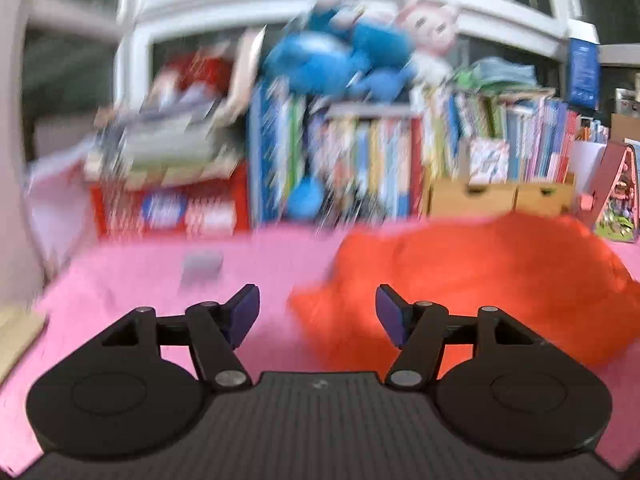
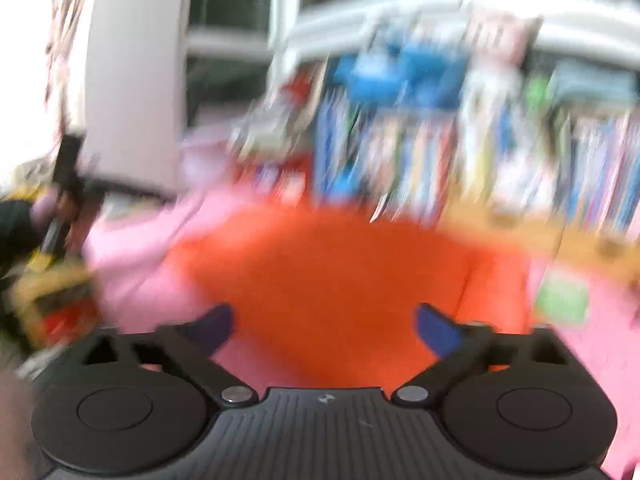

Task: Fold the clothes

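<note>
Left wrist view: our left gripper point(image 1: 318, 312) gapes empty beside the orange garment point(image 1: 480, 276) on the pink cloth point(image 1: 140, 272); our right gripper point(image 2: 324, 330) likewise gapes above it.

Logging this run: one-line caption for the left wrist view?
Left claw open above the pink cloth, crumpled orange garment ahead-right, blurred bookshelf behind.

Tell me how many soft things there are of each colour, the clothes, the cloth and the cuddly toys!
Orange: 1, the orange garment
Pink: 2, the pink cloth under it and the pink plush toy
Blue: 1, the blue plush toy
Total: 4
</note>
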### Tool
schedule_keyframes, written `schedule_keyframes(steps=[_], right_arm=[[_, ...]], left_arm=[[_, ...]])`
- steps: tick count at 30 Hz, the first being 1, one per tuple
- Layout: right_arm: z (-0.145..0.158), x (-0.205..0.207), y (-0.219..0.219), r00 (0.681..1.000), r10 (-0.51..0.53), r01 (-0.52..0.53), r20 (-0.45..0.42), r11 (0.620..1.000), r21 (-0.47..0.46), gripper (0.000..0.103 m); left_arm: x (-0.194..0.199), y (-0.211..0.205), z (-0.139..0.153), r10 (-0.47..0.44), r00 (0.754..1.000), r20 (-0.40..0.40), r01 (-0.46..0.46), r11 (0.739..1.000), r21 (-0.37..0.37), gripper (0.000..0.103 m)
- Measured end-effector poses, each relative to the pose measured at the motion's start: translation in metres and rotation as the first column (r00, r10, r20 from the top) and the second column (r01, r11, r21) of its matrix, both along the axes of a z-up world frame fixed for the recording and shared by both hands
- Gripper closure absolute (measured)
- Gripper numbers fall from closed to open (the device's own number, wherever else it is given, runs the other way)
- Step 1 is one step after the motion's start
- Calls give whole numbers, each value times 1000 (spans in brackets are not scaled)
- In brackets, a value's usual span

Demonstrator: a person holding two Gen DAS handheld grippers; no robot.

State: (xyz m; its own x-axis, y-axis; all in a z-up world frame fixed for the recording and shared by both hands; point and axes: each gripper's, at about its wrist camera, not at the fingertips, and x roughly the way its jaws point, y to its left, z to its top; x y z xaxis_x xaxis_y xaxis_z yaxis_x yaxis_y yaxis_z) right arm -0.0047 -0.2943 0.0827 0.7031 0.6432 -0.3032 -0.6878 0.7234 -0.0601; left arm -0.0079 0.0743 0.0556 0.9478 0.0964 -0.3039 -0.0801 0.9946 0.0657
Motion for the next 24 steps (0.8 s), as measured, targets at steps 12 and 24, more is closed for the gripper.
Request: schedule_keyframes(steps=[12,24], right_arm=[[-81,114,144,952,-212,268,222,927,-263,3],[-107,120,132,963,-191,248,189,905,-346,1]], left_arm=[[113,-134,-72,33,999,20,-38,940,339,34],[124,-136,-96,17,998,-67,22,845,535,27]])
